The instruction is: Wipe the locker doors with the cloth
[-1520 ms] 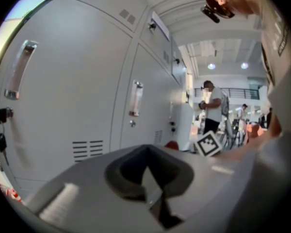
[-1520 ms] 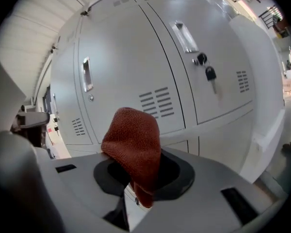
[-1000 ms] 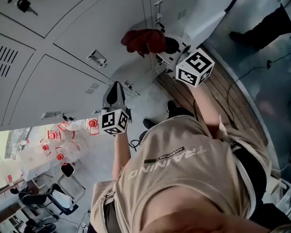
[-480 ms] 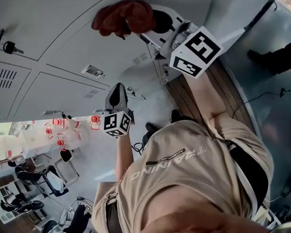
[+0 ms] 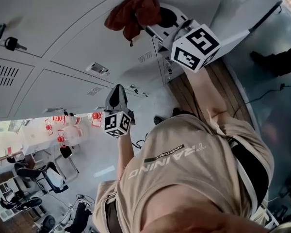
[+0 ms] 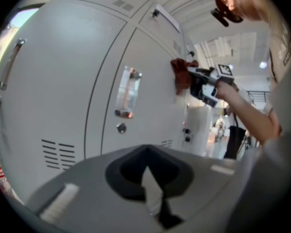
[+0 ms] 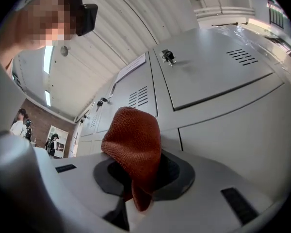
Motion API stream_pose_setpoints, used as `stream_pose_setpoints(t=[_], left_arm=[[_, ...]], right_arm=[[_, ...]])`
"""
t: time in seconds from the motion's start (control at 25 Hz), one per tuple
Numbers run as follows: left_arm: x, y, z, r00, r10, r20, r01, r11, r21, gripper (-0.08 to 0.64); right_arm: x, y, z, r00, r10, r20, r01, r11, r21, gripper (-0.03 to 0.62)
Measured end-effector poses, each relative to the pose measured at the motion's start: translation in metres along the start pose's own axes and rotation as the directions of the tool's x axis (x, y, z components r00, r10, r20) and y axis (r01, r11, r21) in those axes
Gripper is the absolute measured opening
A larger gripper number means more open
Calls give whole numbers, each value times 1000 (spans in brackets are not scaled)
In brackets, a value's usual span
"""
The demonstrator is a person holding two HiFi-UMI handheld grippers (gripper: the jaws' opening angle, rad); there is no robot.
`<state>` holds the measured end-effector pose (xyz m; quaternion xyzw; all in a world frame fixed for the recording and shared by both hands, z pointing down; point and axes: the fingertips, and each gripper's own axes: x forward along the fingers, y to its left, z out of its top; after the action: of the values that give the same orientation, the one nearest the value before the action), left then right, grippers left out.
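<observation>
The rust-red knitted cloth (image 5: 133,13) bunches over the fingers of the right gripper (image 5: 155,22), hiding their tips in the head view. In the right gripper view those fingers (image 7: 117,216) are clamped on the cloth (image 7: 133,144), which rises in a rounded fold with one loose corner hanging down. It sits high on the grey locker doors (image 5: 63,42), apparently against the panel. A tan shirt (image 5: 184,169) fills the lower head view and cuts off both arms. The left gripper (image 5: 117,93) hangs lower, clear of the locker doors, its fingers (image 6: 153,198) drawn together on nothing. A key (image 5: 12,43) juts from a lock left of the cloth; a chrome handle (image 6: 127,92) glints on a nearby door.
</observation>
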<state>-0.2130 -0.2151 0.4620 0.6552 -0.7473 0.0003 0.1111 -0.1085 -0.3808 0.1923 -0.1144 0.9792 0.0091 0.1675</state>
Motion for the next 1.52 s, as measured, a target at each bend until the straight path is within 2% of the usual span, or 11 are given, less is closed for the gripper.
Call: stream_pose_setpoints(t=[0.28, 0.48, 0.64, 0.96, 1.12, 1.32, 1.48, 1.52], left_arm=[[6, 8, 16, 998, -46, 36, 46, 999, 20, 5], [12, -1, 14, 995, -94, 16, 94, 995, 31, 5], [11, 5, 4, 996, -92, -18, 92, 995, 35, 5], [18, -3, -23, 990, -114, -79, 115, 993, 5, 5], [12, -9, -32, 989, -122, -85, 119, 992, -32, 5], [1, -12, -36, 991, -111, -80, 108, 993, -36, 5], [-10, -13, -32, 993, -97, -62, 96, 995, -31, 5], [-12, -15, -31, 994, -97, -57, 95, 995, -31, 5]], right_arm=[[-19, -1, -68, 990, -70, -125, 75, 997, 35, 83], [-37, -5, -123, 974, -107, -201, 123, 990, 68, 83], [-55, -11, -170, 948, -142, -285, 177, 979, 99, 83], [-77, -15, -250, 896, -136, -422, 222, 962, 161, 83], [-94, -18, -294, 843, -164, -512, 275, 950, 148, 83], [-112, -20, -350, 771, -195, -606, 323, 940, 109, 83], [-134, -19, -399, 680, -202, -705, 325, 945, 42, 83], [-140, -18, -404, 666, -201, -719, 326, 944, 38, 83]])
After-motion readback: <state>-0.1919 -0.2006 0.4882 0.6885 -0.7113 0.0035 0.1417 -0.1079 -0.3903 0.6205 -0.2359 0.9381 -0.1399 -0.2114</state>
